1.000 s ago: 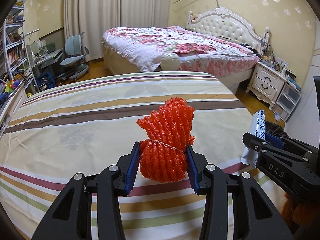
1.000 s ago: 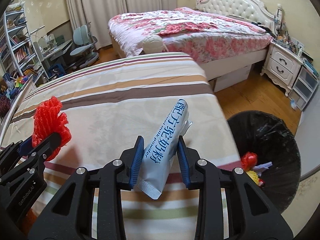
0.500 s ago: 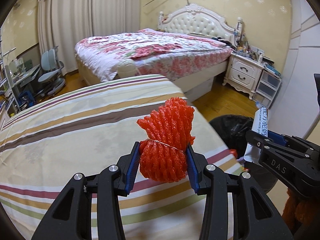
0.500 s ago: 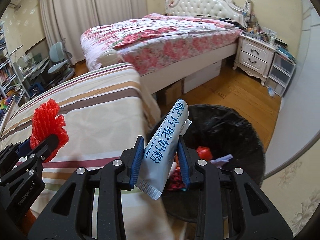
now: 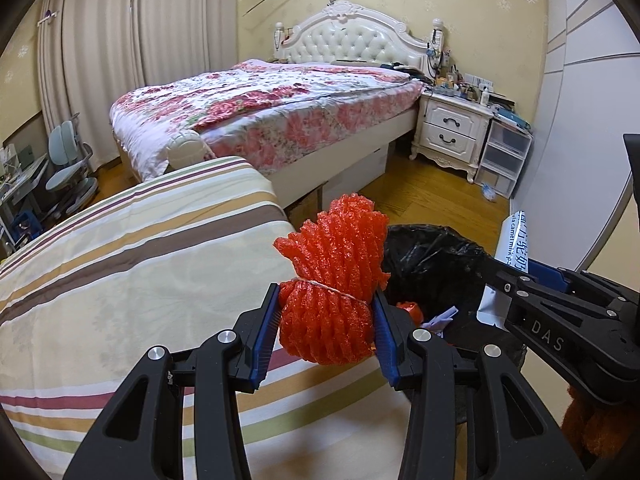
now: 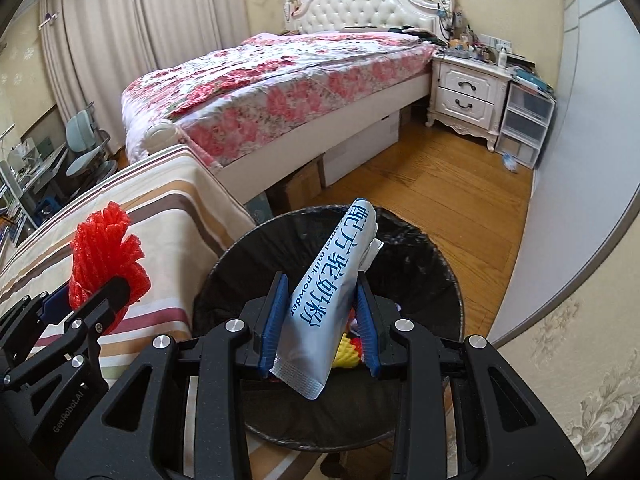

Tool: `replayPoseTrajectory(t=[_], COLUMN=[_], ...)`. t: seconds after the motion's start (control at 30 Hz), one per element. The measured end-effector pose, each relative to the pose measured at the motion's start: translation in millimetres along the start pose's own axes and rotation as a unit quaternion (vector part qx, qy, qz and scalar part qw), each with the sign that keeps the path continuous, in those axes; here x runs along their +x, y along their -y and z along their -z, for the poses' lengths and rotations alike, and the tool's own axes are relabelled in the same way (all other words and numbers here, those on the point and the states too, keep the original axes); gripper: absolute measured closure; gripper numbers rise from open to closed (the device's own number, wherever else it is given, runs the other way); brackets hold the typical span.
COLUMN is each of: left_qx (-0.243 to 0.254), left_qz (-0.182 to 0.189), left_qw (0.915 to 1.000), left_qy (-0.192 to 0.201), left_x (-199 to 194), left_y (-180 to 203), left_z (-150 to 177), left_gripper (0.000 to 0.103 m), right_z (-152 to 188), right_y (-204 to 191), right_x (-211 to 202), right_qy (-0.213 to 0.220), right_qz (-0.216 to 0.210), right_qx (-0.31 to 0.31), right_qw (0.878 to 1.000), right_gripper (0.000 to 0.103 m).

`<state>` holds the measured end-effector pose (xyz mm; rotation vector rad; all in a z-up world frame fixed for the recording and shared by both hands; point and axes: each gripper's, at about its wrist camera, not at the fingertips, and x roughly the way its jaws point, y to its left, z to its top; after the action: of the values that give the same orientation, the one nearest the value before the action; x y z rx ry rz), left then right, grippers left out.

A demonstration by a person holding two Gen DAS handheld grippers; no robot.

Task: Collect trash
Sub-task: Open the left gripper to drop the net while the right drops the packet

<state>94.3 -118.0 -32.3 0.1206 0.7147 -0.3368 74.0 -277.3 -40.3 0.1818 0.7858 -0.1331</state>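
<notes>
Over the bin (image 6: 420, 264), right tool (image 6: 322, 316) clamps a silvery blue-lettered sachet (image 6: 332, 296); left tool (image 5: 326, 324) clamps red foam netting (image 5: 332, 292).

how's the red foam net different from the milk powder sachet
The red foam net is a bulky, ribbed orange-red bundle tied with string; the milk powder sachet is a flat, smooth silver-blue packet with print. The net fills the left gripper; the sachet stands slim in the right gripper. Both are clamped.
</notes>
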Motion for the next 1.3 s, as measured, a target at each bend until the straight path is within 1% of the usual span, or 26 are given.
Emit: replayPoseTrajectory(t=[0.4, 0.5, 0.57, 0.7, 0.8, 0.87, 1.0, 1.17, 1.3], left_qx=[0.016, 0.016, 0.012, 0.014, 0.015, 0.014, 0.013, 0.007, 0.002], left_qz=[-0.002, -0.001, -0.002, -0.003, -0.004, -0.009, -0.016, -0.016, -0.024], left_qw=[0.9998, 0.9997, 0.9998, 0.9999, 0.9999, 0.9999, 0.9998, 0.9998, 0.9995], left_qy=[-0.009, -0.016, -0.012, -0.008, -0.006, -0.004, 0.005, 0.011, 0.018], left_x=[22.2, 24.2, 23.3, 21.7, 19.7, 17.1, 9.0, -5.9, -19.9], left_y=[19.2, 19.6, 19.0, 21.5, 21.6, 20.9, 17.8, 9.4, 1.3], left_z=[-2.7, -1.7, -1.8, -1.5, -1.2, -1.1, -0.5, 3.0, 7.1], left_gripper=[0.058, 0.051, 0.041, 0.032, 0.031, 0.029, 0.026, 0.026, 0.024], right_z=[-0.5, -0.1, 0.8, 1.9, 3.1, 3.2, 4.8, 8.9, 17.6], right_y=[23.9, 26.4, 27.3, 31.7, 34.0, 35.8, 36.0, 32.3, 23.5], right_x=[19.2, 23.2, 24.6, 23.4, 19.7, 16.7, 8.9, -4.3, -19.9], right_qy=[-0.015, -0.018, -0.018, -0.015, -0.011, -0.007, -0.001, 0.010, 0.020], right_qz=[0.009, 0.011, 0.016, 0.021, 0.026, 0.030, 0.037, 0.045, 0.051], right_qx=[0.021, 0.027, 0.029, 0.034, 0.038, 0.041, 0.043, 0.042, 0.033], right_qw=[1.000, 0.999, 0.999, 0.999, 0.999, 0.999, 0.998, 0.998, 0.998], right_gripper=[0.069, 0.063, 0.059, 0.054, 0.050, 0.046, 0.045, 0.038, 0.036])
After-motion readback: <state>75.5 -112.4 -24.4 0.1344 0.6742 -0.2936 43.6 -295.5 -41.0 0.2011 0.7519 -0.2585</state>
